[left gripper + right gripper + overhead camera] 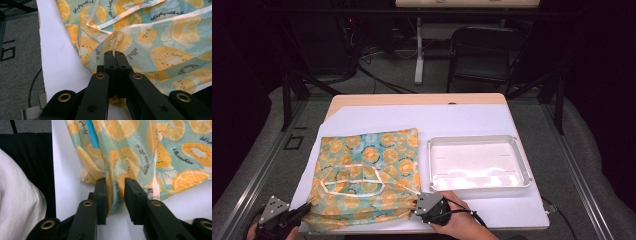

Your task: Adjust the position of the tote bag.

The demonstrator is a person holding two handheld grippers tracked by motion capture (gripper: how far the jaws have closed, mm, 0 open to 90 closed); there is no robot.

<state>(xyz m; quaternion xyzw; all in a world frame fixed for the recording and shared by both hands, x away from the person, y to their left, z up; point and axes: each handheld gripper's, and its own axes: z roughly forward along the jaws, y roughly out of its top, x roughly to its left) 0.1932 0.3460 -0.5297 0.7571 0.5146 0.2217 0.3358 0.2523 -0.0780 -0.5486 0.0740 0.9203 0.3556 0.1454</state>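
A teal cloth (367, 170) printed with orange slices lies rumpled on the left half of the table, with a loop of pale trim on top. My left gripper (306, 207) is at its near left corner. In the left gripper view the cloth (162, 37) is pinched into a fold by the shut left gripper (114, 53). My right gripper (416, 206) is at the near right corner. In the right gripper view its jaws stand a little apart around a hanging fold of the cloth (125, 150), and the right gripper (115, 181) pads do not squeeze it.
A shallow white tray (479, 138) sits right of the cloth on the white table cover (412, 117). A black chair (484, 50) and cables stand beyond the far edge. A white sleeve (20, 202) is close on the left in the right gripper view.
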